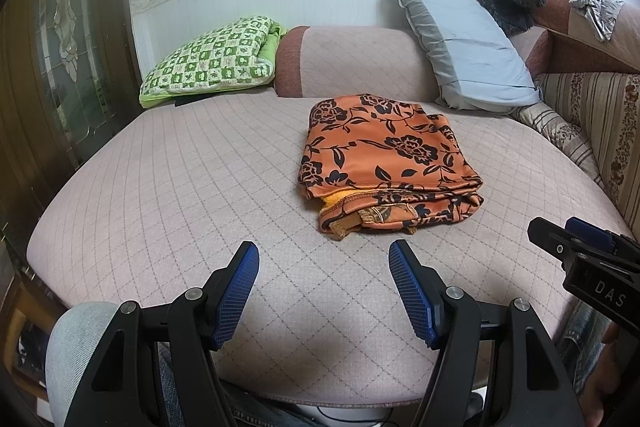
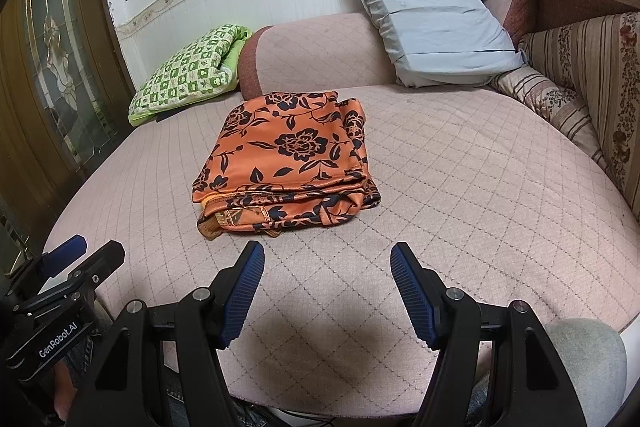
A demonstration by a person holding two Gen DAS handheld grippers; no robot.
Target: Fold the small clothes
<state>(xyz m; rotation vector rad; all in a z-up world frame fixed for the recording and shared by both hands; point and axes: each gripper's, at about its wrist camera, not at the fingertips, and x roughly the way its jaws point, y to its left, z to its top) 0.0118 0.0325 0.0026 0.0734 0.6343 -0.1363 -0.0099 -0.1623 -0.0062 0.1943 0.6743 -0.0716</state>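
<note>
An orange garment with a black flower print [image 1: 384, 163] lies folded into a thick rectangle on the pink quilted seat; it also shows in the right wrist view [image 2: 284, 167]. My left gripper [image 1: 324, 259] is open and empty, hovering near the seat's front edge, short of the garment and a little to its left. My right gripper [image 2: 327, 261] is open and empty, just in front of the garment's near edge and to its right. Each gripper shows at the side of the other's view: the right one [image 1: 576, 247], the left one [image 2: 80, 259].
The pink quilted seat [image 1: 180, 187] has a raised back cushion [image 1: 352, 63]. A green checked pillow [image 1: 212, 63] lies at the back left, a pale blue pillow [image 1: 464, 47] at the back right. A striped floral sofa side [image 1: 600, 115] stands on the right, a wooden glazed door [image 1: 60, 47] on the left.
</note>
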